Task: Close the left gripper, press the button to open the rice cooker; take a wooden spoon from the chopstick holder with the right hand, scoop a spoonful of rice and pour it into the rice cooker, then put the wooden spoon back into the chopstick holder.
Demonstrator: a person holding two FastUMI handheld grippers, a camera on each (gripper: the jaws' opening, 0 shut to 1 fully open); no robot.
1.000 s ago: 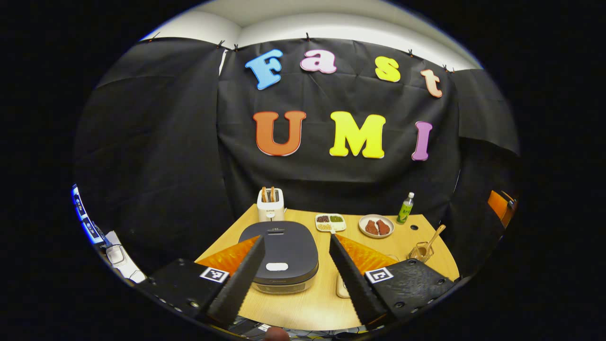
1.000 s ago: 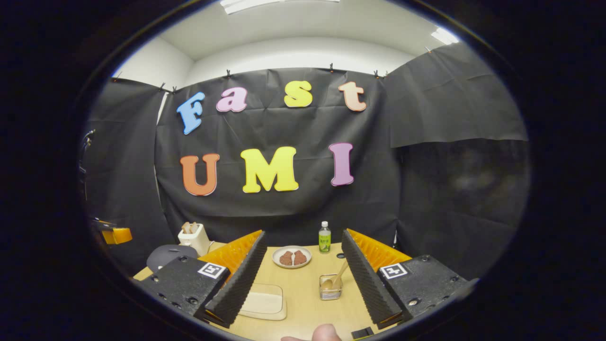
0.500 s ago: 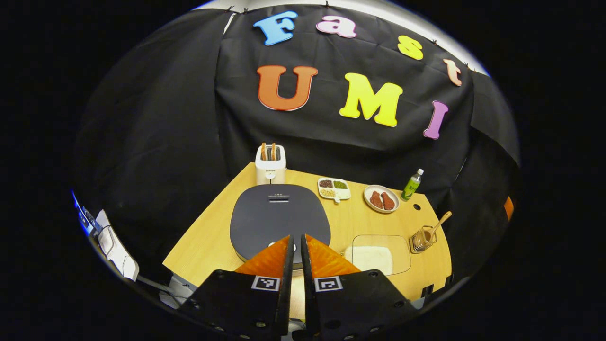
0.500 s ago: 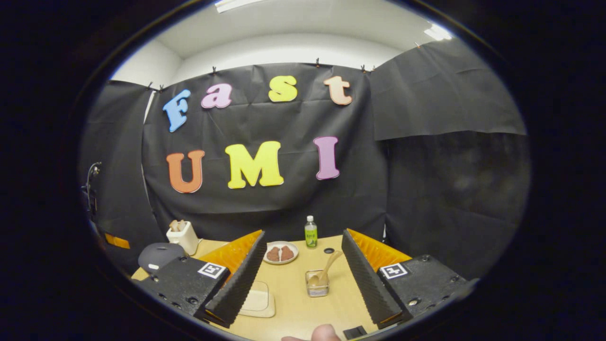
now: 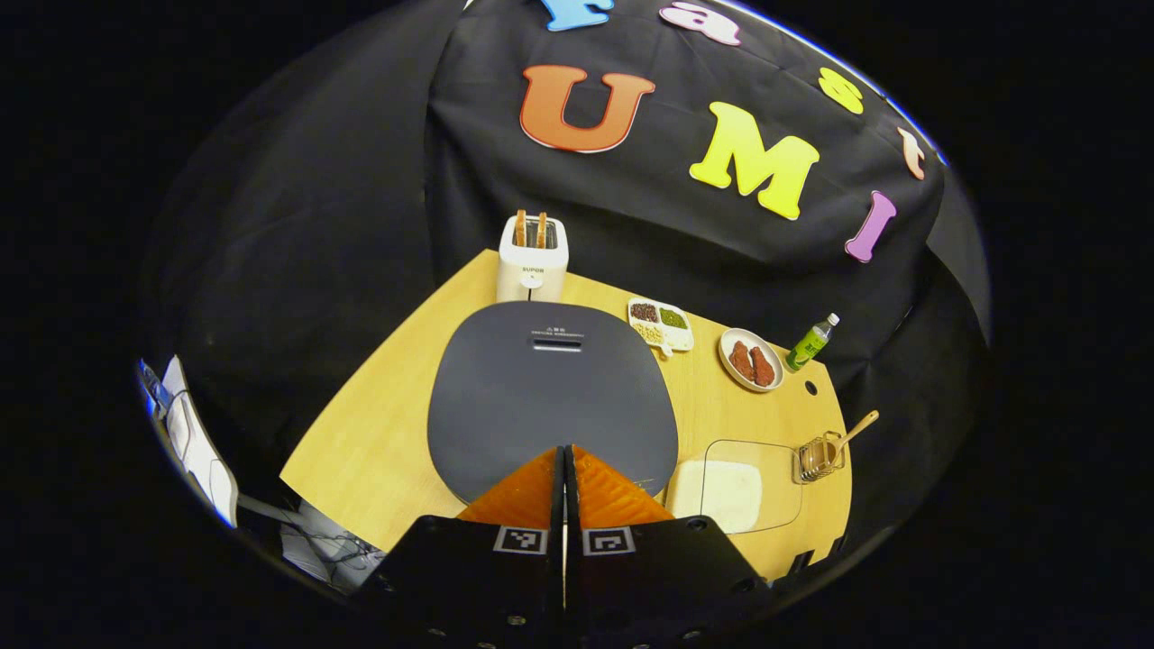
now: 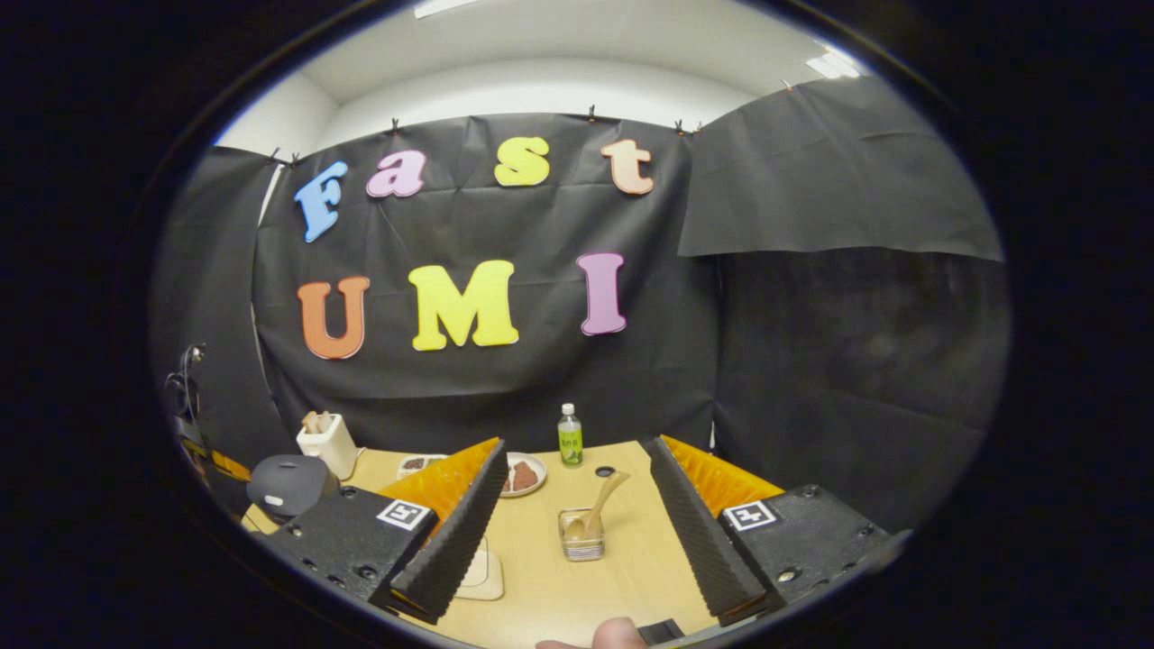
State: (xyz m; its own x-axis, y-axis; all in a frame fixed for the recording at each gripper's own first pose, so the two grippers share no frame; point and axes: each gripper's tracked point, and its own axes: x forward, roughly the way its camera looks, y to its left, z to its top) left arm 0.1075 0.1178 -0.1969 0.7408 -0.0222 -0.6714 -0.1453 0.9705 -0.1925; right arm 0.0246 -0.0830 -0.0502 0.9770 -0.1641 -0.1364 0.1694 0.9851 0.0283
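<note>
Your left gripper (image 5: 564, 451) has its jaws pressed together with nothing between them, tips over the near edge of the dark grey rounded rice cooker (image 5: 552, 388); lid is down. Camera pitches steeply down at the lid, so you're holding that gripper high and tilted forward. Can't tell whether the tips touch the lid; the button is hidden under them.

Your right gripper (image 6: 577, 523) has its jaws spread wide, holding nothing, held low and nearly level over the near edge of the light wooden table (image 6: 622, 577). A fingertip (image 6: 618, 634) shows at the bottom rim of the right gripper view. Between its fingers, farther out on the table: the small clear chopstick holder (image 6: 581, 538) with the wooden spoon (image 6: 597, 507) leaning up and right. Open table all round the holder.

Left gripper view: shallow clear tray of white rice (image 5: 732, 487) sits just right of the cooker, holder beside its right end near the table's right edge. Behind the cooker a white toaster with two slices of bread (image 5: 532, 252), close to its back edge. A white divided dish of beans (image 5: 663, 323), a white plate with two brown pieces (image 5: 751, 361) and a green bottle (image 5: 810, 342) run along the far edge, well apart from the spoon.
</note>
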